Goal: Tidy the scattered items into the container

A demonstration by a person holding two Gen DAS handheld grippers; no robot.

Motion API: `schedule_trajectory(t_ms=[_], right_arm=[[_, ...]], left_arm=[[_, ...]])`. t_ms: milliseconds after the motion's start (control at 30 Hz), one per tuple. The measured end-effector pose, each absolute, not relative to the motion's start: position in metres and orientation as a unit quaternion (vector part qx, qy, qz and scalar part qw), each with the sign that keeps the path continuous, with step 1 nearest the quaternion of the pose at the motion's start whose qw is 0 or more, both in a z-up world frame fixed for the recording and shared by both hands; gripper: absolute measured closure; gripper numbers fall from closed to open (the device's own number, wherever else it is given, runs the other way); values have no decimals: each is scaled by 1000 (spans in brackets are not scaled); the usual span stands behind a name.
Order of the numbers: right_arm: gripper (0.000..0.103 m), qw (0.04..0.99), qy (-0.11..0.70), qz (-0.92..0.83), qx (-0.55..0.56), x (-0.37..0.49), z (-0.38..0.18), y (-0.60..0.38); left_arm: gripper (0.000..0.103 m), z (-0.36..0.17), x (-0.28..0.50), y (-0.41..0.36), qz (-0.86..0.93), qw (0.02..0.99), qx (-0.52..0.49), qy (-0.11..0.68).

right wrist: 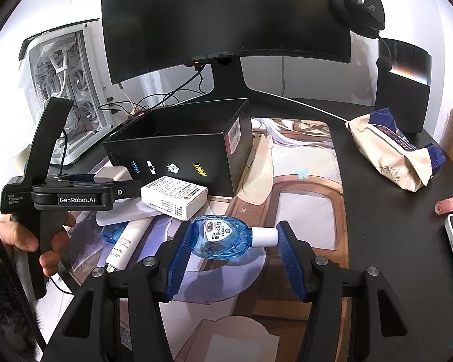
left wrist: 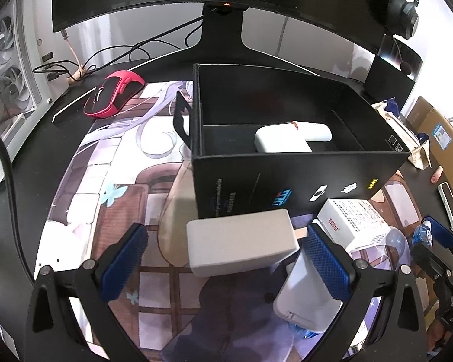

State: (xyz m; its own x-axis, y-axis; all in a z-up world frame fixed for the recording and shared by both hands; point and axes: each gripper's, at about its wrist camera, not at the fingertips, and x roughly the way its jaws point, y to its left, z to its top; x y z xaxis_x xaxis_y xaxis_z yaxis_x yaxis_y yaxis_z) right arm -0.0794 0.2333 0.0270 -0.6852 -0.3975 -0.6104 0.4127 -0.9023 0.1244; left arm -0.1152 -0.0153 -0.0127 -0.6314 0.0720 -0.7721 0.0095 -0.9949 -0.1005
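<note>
Black open-top box (right wrist: 178, 147) on desk mat. Left gripper (left wrist: 226, 256) wide open around grey-white adapter block (left wrist: 241, 241), not clamped. Right gripper (right wrist: 232, 249) half-open, pads pinching blue eye-drop bottle (right wrist: 223, 236) end to end, long axis crosswise, white cap rightward.

My desk (right wrist: 377, 211) is black, with an illustrated desk mat (right wrist: 305, 181) spread over its middle; on the mat sit the open black box (right wrist: 178, 150), a white printed carton (right wrist: 173, 196) and a white tube (right wrist: 126, 244); a wipes pack (right wrist: 392, 150) lies on bare desk.
</note>
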Motion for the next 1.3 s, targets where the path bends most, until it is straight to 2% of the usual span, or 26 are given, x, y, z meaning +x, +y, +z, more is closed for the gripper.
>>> schedule_trajectory(t_ms=[633, 1033, 1300], right_arm=[[47, 226, 12, -916, 331, -81, 27, 230], [47, 228, 14, -917, 328, -81, 30, 225], [47, 230, 17, -916, 327, -79, 30, 224]], left_arm=[[0, -18, -114, -31, 897, 4, -437, -64], [0, -24, -118, -23, 894, -14, -448, -25], [2, -22, -114, -27, 899, 1, -437, -38]])
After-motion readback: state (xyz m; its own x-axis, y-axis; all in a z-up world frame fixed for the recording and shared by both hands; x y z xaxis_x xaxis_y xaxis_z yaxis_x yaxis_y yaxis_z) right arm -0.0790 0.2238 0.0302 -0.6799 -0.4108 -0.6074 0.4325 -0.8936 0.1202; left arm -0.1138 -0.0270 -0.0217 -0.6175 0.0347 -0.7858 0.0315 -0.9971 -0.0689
